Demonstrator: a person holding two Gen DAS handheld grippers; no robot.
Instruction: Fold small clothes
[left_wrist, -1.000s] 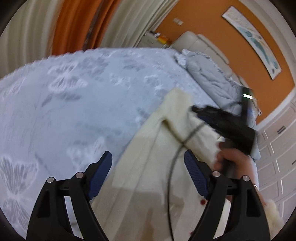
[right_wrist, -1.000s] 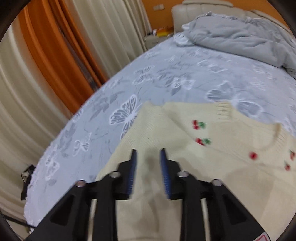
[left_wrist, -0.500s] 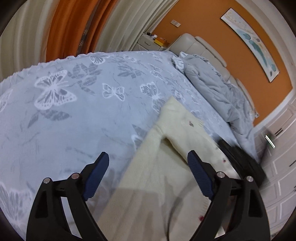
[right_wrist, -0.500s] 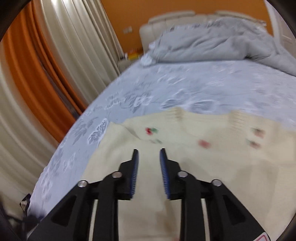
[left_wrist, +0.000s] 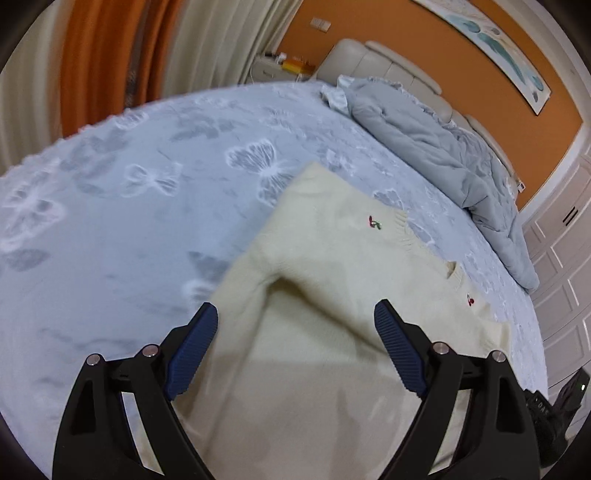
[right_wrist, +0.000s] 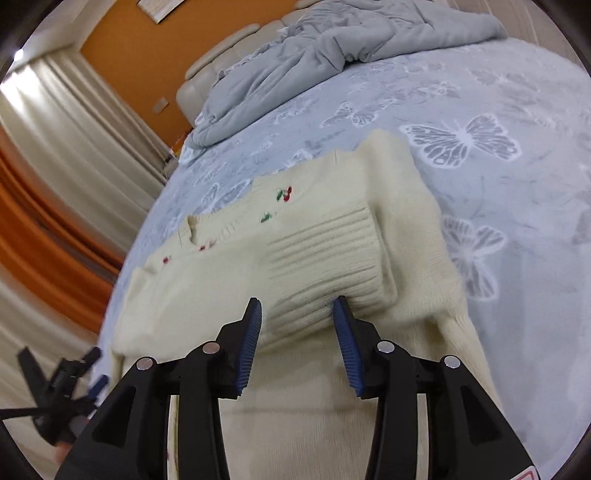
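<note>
A cream knitted sweater (right_wrist: 332, 236) with little cherry pictures lies flat on the bed (right_wrist: 498, 110), on the blue butterfly bedspread. One sleeve has been laid across the body, and its ribbed cuff (right_wrist: 325, 266) sits right in front of the right gripper (right_wrist: 297, 306).

The right gripper's jaws are opening. The cuff sits between the tips, but the pads do not seem to press on it.

The left gripper (left_wrist: 295, 314) hangs over the other side of the sweater. Its jaws are wide apart and hold nothing. Under them is a soft hump of knit where the other sleeve meets the body.

The thing that matters most is how the sweater lies. Its long way runs from the grippers toward the neck hole (left_wrist: 452, 271), which points to the rumpled grey duvet (left_wrist: 443, 147). The unfolded side is nearer the left gripper, so I think that hand should do the next fold. It would need to pinch the sleeve edge just ahead of its jaws and bring it across.
</note>
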